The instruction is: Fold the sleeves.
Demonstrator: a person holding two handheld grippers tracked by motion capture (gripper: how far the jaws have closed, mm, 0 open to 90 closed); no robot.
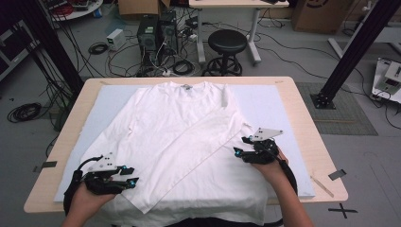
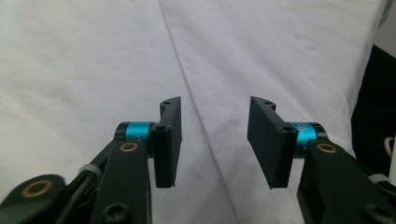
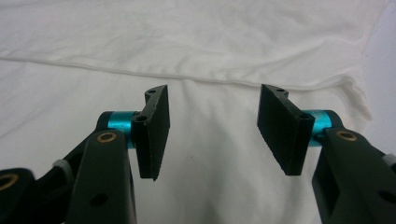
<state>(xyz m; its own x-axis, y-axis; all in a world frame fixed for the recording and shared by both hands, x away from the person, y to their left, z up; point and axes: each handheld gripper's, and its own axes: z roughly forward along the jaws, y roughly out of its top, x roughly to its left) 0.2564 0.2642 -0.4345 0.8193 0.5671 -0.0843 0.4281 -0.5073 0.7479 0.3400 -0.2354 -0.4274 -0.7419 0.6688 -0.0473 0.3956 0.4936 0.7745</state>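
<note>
A white long-sleeved shirt (image 1: 175, 123) lies flat on a pale blue mat (image 1: 267, 106), collar at the far side. One sleeve (image 1: 189, 158) is folded slantwise across the body, from the right shoulder down to the lower left. My left gripper (image 1: 134, 175) hovers at the near left beside that sleeve's end, open with nothing between its pads. In the left gripper view the gripper (image 2: 215, 105) straddles a fold edge of the shirt (image 2: 93, 70). My right gripper (image 1: 240, 146) is open at the shirt's right side. In its own view the gripper (image 3: 213, 91) points at a seam of the shirt (image 3: 210, 42).
The mat covers a wooden table (image 1: 305, 127); the shirt's hem hangs over the near edge. Beyond the table stand a black stool (image 1: 227, 42), computer towers (image 1: 156, 30) and loose cables on the floor. A black post (image 1: 352, 45) rises at the right.
</note>
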